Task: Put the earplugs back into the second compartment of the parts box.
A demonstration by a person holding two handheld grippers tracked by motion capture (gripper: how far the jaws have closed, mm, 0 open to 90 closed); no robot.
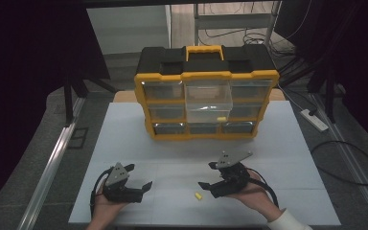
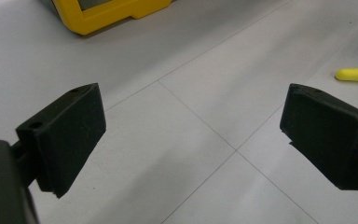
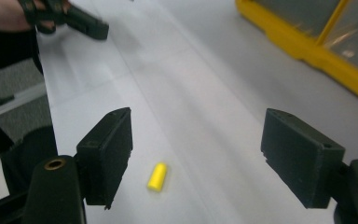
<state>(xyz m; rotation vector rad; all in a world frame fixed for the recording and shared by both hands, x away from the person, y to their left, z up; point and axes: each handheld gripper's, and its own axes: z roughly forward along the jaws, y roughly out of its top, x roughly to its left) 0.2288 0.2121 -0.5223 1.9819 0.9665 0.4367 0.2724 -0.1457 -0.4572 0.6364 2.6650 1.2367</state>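
Organizer, two spread grippers, one small yellow piece

Table (image 1: pixel 278 143) comes first: a white surface scored by thin seams into large panels, set on a grey floor with dark curtains at both sides. At its far middle stands a yellow-and-black drawer organizer (image 1: pixel 206 98) with a yellow handle on its black top and rows of clear drawers in its front. One middle drawer (image 1: pixel 209 101) is pulled out toward the person, and a small yellow item (image 1: pixel 221 119) lies at its front edge; what that item is cannot be told.

Nearer the person, the left gripper (image 1: pixel 139 178) sits in the left hand (image 1: pixel 104 207) just above the near left part of the table, a grey three-cornered plate on top. Its own camera shows both black jaws spread wide with only bare tabletop between them. The right gripper (image 1: pixel 210 176) is held in the right hand (image 1: pixel 249 194), with a white sleeve (image 1: pixel 287 223) at the wrist, over the near right part. Its jaws are also wide apart and grip nothing.

Smallest is a short yellow cylinder (image 1: pixel 198 196), lying flat on the white surface between the two grippers, closer to the right one. In the right gripper view it (image 3: pixel 157 177) lies just beside the inner face of one jaw, touching neither.
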